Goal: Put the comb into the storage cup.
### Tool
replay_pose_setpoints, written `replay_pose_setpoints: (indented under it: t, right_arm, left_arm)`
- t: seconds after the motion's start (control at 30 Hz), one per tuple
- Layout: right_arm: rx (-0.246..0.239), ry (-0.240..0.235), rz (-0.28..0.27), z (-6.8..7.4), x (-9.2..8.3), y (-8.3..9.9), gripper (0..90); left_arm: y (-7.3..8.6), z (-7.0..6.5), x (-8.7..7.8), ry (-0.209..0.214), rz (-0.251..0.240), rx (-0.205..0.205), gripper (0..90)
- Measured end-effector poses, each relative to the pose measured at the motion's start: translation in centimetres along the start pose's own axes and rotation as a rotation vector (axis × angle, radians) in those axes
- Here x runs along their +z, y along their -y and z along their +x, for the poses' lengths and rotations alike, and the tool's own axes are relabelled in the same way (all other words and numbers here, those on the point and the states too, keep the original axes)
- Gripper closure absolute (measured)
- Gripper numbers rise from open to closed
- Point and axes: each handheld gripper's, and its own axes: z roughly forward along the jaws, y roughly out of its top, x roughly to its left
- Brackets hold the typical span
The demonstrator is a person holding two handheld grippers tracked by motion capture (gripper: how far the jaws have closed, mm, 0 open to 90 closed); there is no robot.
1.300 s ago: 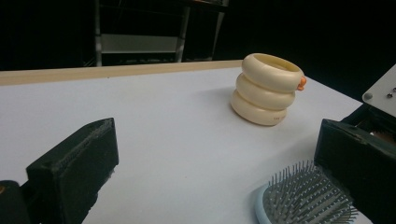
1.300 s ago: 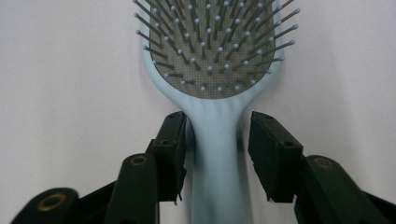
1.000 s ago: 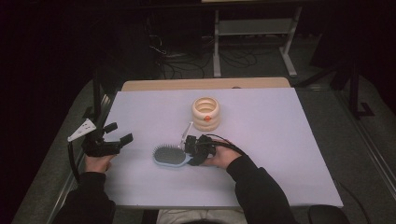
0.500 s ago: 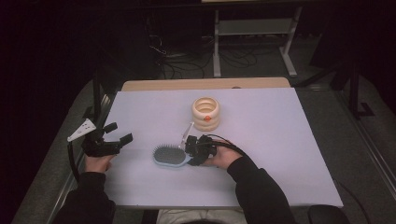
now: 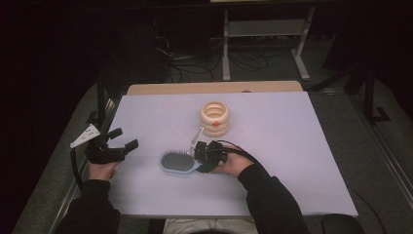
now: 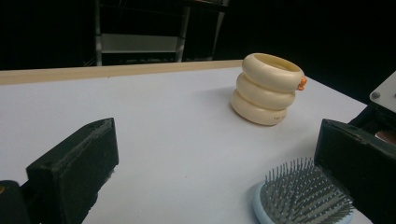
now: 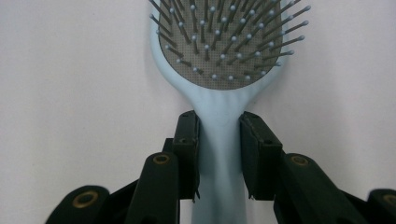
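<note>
A: High view, item one: pale blue hairbrush [image 5: 178,162], lying bristles-up on the desk [image 5: 292,146], just in front of the cream ring holder [image 5: 215,118] and a little to its left.

B: And who has hold of it?

A: Right tool [image 5: 207,157], jaws clamped on the brush handle from both sides. In the right gripper view the handle [image 7: 218,154] runs straight between the two black jaws, and the brush head [image 7: 219,42] rests flat on the white surface.

B: Item two, the left tool [image 5: 113,146]?

A: Well to the left of the ring holder, jaws spread wide, nothing between them. The left gripper view looks across the desk at the ring holder [image 6: 267,88], an orange knob [image 6: 302,83] on its side.

B: Progress entry?

A: Grasp secured, I'd judge. Lift not begun: the brush looks to be resting on the desk. If the brush is bound for the holder, the carry and the setting down remain. The holder's opening stands empty, as far as can be seen from above.
</note>
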Motion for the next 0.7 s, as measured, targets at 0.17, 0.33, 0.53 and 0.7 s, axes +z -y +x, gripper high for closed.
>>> replay_pose_setpoints:
  t: [0.17,0.33,0.53,0.7]
  right_arm:
    - [0.005,0.009,-0.017,-0.1,-0.7,0.1,68.0]
    - [0.01,0.019,-0.036,-0.3,-1.6,0.4,68.0]
    - [0.023,0.036,-0.059,-0.6,-3.0,0.8,68.0]
    - [0.035,0.052,-0.076,-0.9,-4.2,1.1,68.0]
  left_arm:
    - [0.0,0.0,0.0,0.0,0.0,-0.001,0.0]
    - [0.0,0.0,0.0,0.0,0.0,-0.001,0.0]
    - [0.0,0.0,0.0,-0.001,0.002,-0.001,0.0]
    - [0.0,0.0,0.1,0.0,0.003,-0.003,0.0]
